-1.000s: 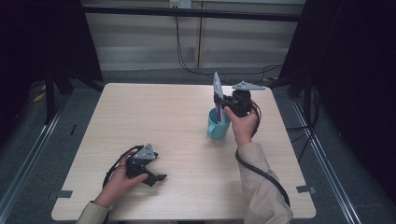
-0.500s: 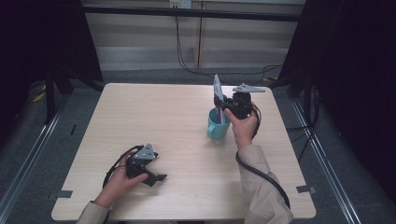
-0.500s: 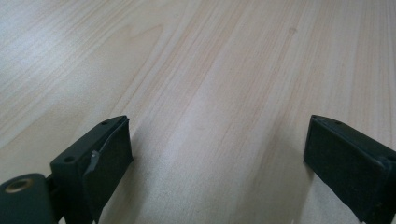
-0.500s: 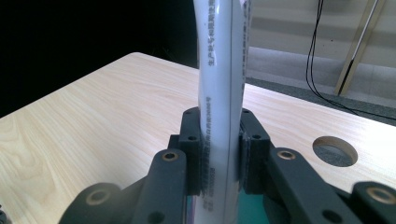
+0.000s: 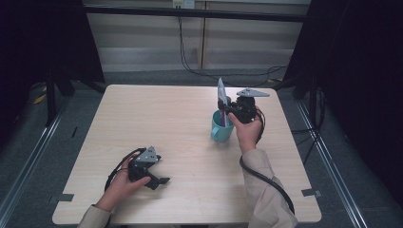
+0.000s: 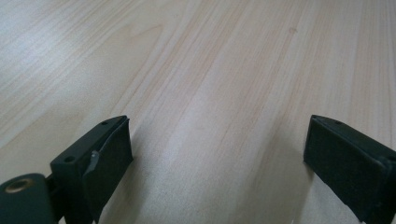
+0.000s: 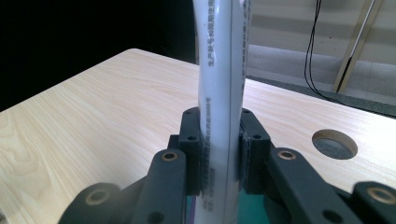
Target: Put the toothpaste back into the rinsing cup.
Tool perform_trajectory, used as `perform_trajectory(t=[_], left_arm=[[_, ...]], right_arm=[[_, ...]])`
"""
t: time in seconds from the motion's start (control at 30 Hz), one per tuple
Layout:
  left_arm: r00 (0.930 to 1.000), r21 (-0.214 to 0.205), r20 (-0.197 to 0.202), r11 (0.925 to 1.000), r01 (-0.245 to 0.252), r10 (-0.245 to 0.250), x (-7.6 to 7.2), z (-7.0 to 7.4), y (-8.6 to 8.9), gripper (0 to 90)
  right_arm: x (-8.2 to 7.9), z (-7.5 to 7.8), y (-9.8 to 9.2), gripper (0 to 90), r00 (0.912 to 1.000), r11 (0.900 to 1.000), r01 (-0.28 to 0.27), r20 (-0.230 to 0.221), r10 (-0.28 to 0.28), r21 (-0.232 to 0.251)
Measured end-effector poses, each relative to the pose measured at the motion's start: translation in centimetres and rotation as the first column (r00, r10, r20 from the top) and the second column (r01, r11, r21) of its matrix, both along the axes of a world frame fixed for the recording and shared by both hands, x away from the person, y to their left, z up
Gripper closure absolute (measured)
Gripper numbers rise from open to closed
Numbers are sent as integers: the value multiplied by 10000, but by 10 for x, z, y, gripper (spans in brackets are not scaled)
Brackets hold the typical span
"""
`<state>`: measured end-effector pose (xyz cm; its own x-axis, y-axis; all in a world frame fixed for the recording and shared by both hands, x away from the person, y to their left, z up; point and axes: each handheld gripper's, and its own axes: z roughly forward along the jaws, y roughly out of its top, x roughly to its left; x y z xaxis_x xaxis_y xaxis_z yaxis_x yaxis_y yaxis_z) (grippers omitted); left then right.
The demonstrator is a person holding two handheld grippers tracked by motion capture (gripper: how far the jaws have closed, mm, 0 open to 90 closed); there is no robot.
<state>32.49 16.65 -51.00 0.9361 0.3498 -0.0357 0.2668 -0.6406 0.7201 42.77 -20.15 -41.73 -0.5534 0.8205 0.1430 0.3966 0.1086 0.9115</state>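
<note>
While the high view looks down on the bench (image 5: 142, 118), the right gripper (image 5: 227, 108) stands over a teal cup (image 5: 221, 131) on the person's right side, pinching a white tube (image 5: 222, 90) whose lower end dips into the cup just below the jaws and whose flat tail rises above them. Well apart, near the front edge, the left gripper (image 5: 161, 181) rests on the wood in the person's hand.

Left gripper view: the jaws stand wide apart with nothing between them, bare bench ahead.

Right gripper view: the right gripper (image 7: 220, 154) is closed on the tube (image 7: 219, 93), pads pressing its two sides about midway along; printed text runs up the tube, and the teal cup (image 7: 247, 210) shows directly beneath. A round hole (image 7: 335, 143) in the bench lies beyond, to the right of the jaws.

Handling, as judged: the tube looks light, soft-walled and smooth, so a firm squeeze would dent it. A mid-body hold across the flat sides seems best.
</note>
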Motion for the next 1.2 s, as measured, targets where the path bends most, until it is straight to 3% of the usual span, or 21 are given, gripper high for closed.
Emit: perform_trajectory(t=[0.63,0.87,1.2], left_arm=[[10000,-12,2,10000,-2,2,0,0,0,74],[10000,-4,7,10000,4,-4,0,0,0,74],[10000,0,15,10000,-5,5,0,0,0,74]], right_arm=[[-2,-8,0,742,9998,9999,146,-120,-146,12],[-3,-15,1,734,9994,9995,142,-307,-151,-290],[-5,-19,1,737,9990,9993,102,-426,-117,-358]])
